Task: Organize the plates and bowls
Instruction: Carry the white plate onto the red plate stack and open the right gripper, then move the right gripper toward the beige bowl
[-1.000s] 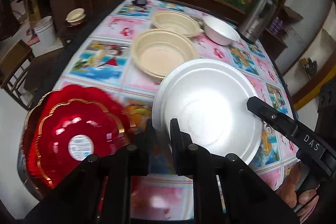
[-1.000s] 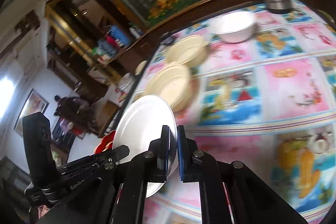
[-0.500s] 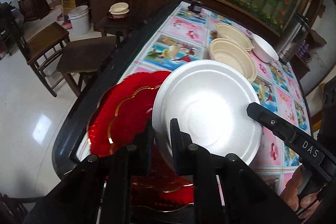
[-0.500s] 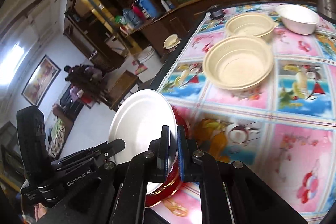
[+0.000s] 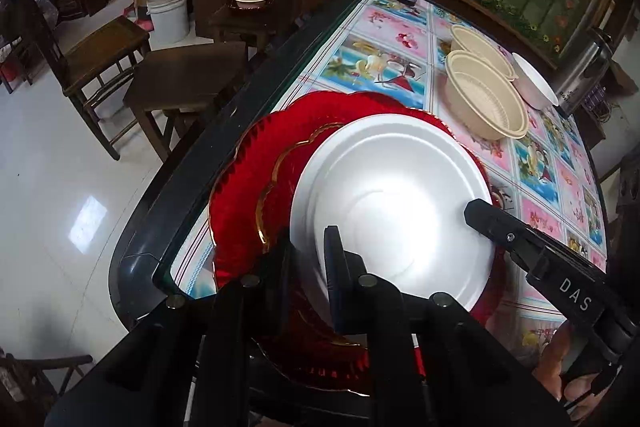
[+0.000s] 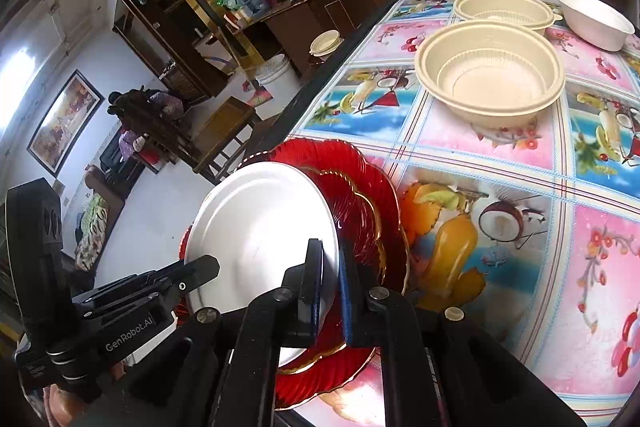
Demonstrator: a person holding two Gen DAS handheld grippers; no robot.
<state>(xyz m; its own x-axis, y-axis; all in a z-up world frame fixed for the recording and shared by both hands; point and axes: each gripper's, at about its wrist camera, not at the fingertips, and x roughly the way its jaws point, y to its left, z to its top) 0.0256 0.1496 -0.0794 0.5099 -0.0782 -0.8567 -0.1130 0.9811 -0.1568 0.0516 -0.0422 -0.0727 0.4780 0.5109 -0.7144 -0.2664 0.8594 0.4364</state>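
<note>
Holding round white plate [image 5: 396, 203] by opposite rims, left tongs [image 5: 310, 259] and right tongs [image 6: 330, 291] both clamping it, steadying above red scalloped glass plates [image 5: 256, 187] at table [image 6: 500, 187] edge for stacking.

From my left camera the white plate [image 5: 392, 203] covers most of the red plates [image 5: 248, 187]; their near rims vanish behind my left gripper [image 5: 308, 263]; the table [image 5: 536, 163] runs off the right edge; from my right camera the far white bowl [image 6: 596, 19] is cut at the right edge.
</note>
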